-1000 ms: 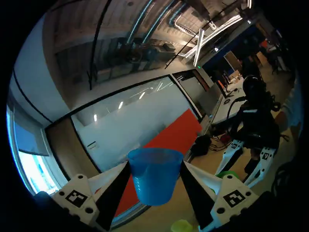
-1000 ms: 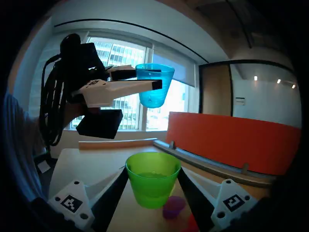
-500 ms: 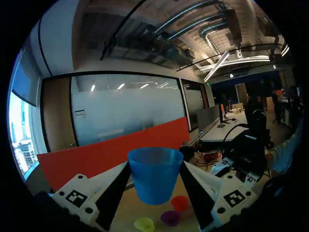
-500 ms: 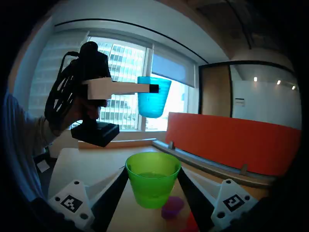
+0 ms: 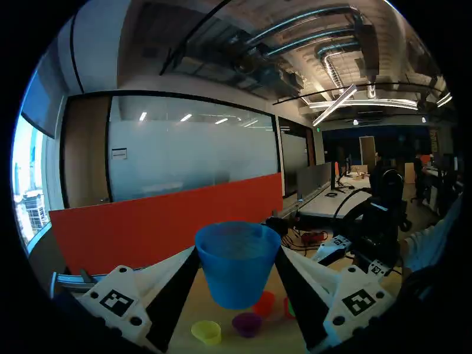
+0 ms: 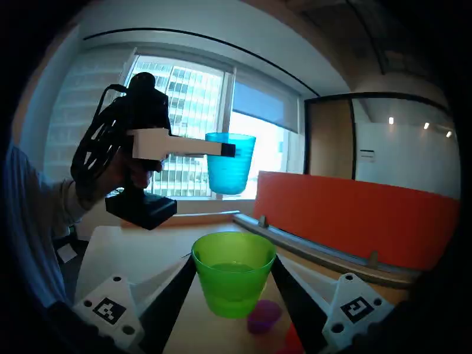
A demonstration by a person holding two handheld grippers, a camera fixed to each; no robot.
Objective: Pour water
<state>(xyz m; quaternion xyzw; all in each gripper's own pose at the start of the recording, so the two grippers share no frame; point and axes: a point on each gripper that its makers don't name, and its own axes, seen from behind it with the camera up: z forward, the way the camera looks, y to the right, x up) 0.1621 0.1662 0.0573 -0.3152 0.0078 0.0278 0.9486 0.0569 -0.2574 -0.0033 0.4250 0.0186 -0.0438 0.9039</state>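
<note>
My left gripper (image 5: 236, 268) is shut on a blue plastic cup (image 5: 237, 264), held upright above the table. In the right gripper view that blue cup (image 6: 230, 163) hangs in the air at upper centre, clamped by the left gripper (image 6: 227, 150) with a hand behind it. My right gripper (image 6: 234, 277) is shut on a green cup (image 6: 233, 273) with liquid in its lower part, upright, below the blue cup. In the left gripper view the right gripper (image 5: 354, 259) stands at the right, its fingertips partly hidden.
Small yellow (image 5: 206, 331), purple (image 5: 246, 324) and orange (image 5: 264, 303) cups lie on the wooden table (image 6: 141, 253). An orange partition (image 6: 360, 215) runs along the table's far side. Windows (image 6: 183, 147) lie behind the left gripper. Desks with cables (image 5: 318, 206) stand at the right.
The left gripper has swung from a tilted pose back to level, bringing the blue cup upright, and sank slightly. The green cup and right gripper have held still.
</note>
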